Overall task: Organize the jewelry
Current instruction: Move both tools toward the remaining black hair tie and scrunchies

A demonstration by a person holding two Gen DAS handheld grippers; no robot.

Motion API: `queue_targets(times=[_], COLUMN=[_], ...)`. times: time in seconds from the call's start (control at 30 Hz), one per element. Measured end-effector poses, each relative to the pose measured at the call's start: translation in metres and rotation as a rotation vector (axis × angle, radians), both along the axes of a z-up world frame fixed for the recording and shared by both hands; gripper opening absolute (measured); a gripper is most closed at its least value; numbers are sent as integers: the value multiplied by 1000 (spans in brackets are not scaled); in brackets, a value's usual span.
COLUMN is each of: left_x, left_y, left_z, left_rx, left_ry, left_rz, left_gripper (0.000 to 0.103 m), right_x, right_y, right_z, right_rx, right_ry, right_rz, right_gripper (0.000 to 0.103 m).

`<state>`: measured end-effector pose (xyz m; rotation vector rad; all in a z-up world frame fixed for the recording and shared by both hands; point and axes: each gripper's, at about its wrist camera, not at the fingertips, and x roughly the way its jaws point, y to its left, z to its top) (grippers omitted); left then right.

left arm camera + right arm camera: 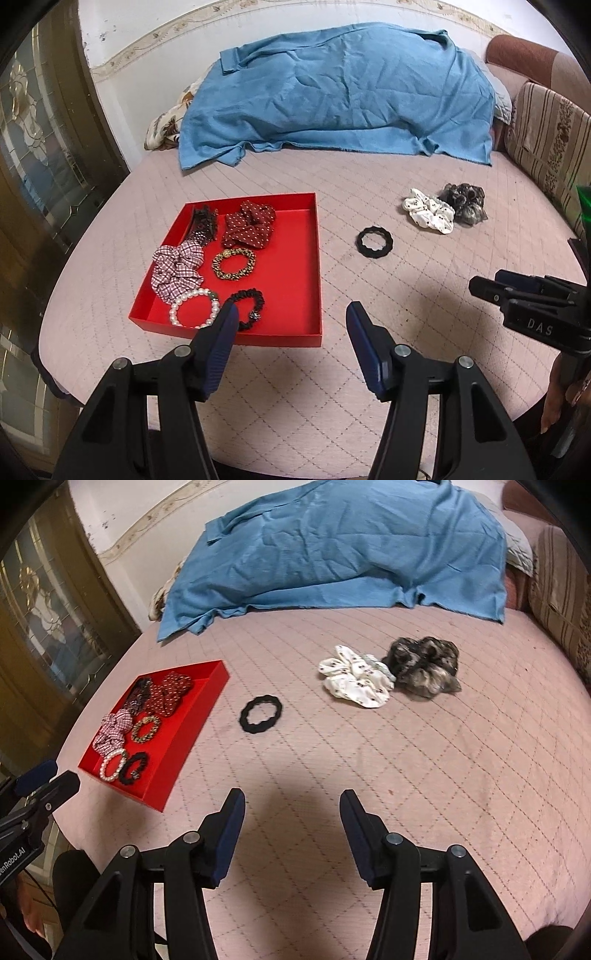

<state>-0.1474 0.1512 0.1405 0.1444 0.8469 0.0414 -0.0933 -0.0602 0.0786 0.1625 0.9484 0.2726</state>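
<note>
Bedding in quilted pink (424, 295) spreads under everything, a blue cloth (340, 92) heaped at its far end. Nearer sits the red tray (291, 266), holding scrunchies, a pearl bracelet (192, 308) and bands. Out on the quilt lie a white scrunchie (356, 677) touching a dark one (424, 666), and a black hair tie (260, 713) between them and the tray. Left gripper (291, 317) and right gripper (291, 801) both hover, jaws apart, empty.

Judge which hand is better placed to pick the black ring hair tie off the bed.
Probably the right tool: open and empty, with the black hair tie just ahead. The left tool sits by the red tray.
</note>
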Motion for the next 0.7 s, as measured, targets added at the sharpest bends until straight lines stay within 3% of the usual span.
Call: queue_targets(times=[0.43,0.7], left_x=[20,56], left_y=[-15,-42], left_z=[-17,-28], left_rx=[-2,-23], left_ry=[56,68], left_rz=[-24,-87], left_gripper=[60,60], right_x=[12,35], right_y=[-42,-75], right_z=[-23,-32], right_rx=[7,33], right_ry=[47,70], right_rz=[-81,-144], right_gripper=[58,58])
